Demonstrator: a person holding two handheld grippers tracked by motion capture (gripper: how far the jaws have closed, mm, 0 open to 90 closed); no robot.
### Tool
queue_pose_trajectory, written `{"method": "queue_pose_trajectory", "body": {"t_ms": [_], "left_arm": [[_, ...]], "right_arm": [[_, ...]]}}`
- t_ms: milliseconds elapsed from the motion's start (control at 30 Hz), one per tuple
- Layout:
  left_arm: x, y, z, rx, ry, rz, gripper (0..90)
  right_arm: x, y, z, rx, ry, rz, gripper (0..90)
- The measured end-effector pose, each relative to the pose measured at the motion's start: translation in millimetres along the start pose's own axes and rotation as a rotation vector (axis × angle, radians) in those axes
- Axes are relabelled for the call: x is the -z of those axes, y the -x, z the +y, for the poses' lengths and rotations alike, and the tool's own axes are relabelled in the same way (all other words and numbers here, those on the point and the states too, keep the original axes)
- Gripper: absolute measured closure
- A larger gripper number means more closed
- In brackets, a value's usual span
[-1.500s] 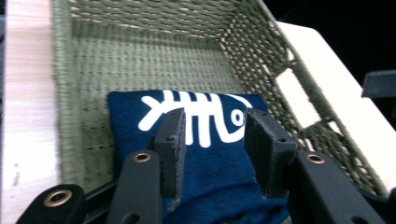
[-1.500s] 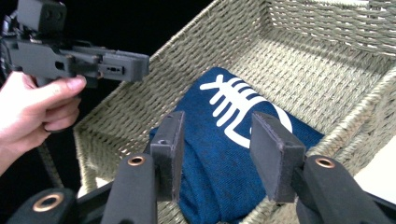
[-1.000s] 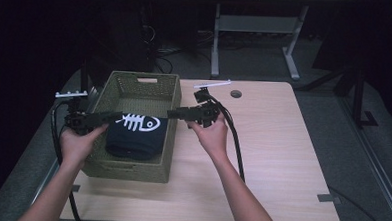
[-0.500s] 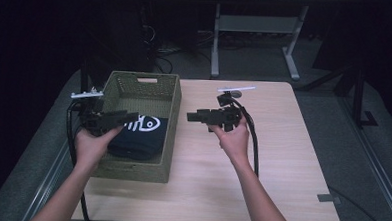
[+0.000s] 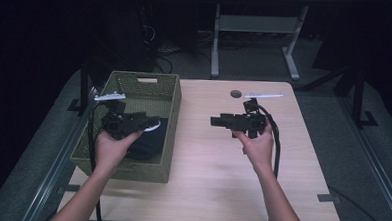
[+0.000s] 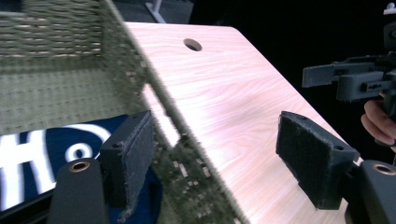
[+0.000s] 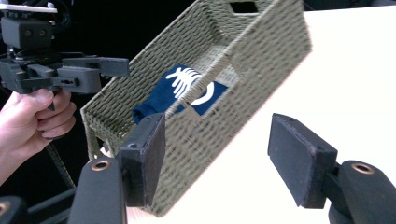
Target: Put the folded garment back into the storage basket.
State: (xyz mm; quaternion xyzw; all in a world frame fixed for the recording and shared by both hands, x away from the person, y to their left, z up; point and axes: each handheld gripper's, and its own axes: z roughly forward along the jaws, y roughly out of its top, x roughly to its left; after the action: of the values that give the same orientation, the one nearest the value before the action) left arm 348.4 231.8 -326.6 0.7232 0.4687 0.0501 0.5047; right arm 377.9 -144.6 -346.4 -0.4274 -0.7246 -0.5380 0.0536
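Note:
A green woven basket [image 5: 141,90] stands on the left of the wooden table [image 5: 206,166]. Inside it lies a folded dark blue cloth [image 5: 147,141] with a white print, also seen as the cloth [image 7: 187,88] and the cloth [image 6: 42,149]. My left gripper [image 5: 153,121] hovers over the basket's near left part, pointing right. In its own view the left gripper [image 6: 215,168] is open and straddles the basket's right wall [image 6: 187,154]. My right gripper [image 5: 214,121] is held above the table's middle, pointing left at the basket. Nothing sits between the jaws of the right gripper [image 7: 219,154], which is open.
A round cable hole [image 5: 236,93] and a thin white stick [image 5: 264,95] lie at the table's far edge. A desk frame [image 5: 258,23] and cables stand on the dark floor behind. Bare tabletop stretches right of the basket.
Both grippers have drawn away from the cloth in the basket. The left one went back toward the basket's left, the right one out over the table. The cloth stays in the basket.

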Motion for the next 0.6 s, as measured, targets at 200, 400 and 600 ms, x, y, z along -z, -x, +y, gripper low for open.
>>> {"method": "queue_pose_trajectory", "body": {"t_ms": [200,400,600], "left_arm": [[-19.8,18.5,-0.7,-0.028,-0.007,-0.019,24.1],[-36.2,37.1,-5.9,-0.05,-0.009,-0.051,23.2],[-51.4,58.9,-11.8,-0.082,-0.012,-0.071,22.8]], "right_arm": [[27.6,11.0,-9.1,-0.018,0.026,-0.032,36.1],[48.6,18.3,-16.4,-0.021,0.037,-0.062,34.9],[69.4,25.6,-25.8,-0.028,0.047,-0.093,34.0]]}}
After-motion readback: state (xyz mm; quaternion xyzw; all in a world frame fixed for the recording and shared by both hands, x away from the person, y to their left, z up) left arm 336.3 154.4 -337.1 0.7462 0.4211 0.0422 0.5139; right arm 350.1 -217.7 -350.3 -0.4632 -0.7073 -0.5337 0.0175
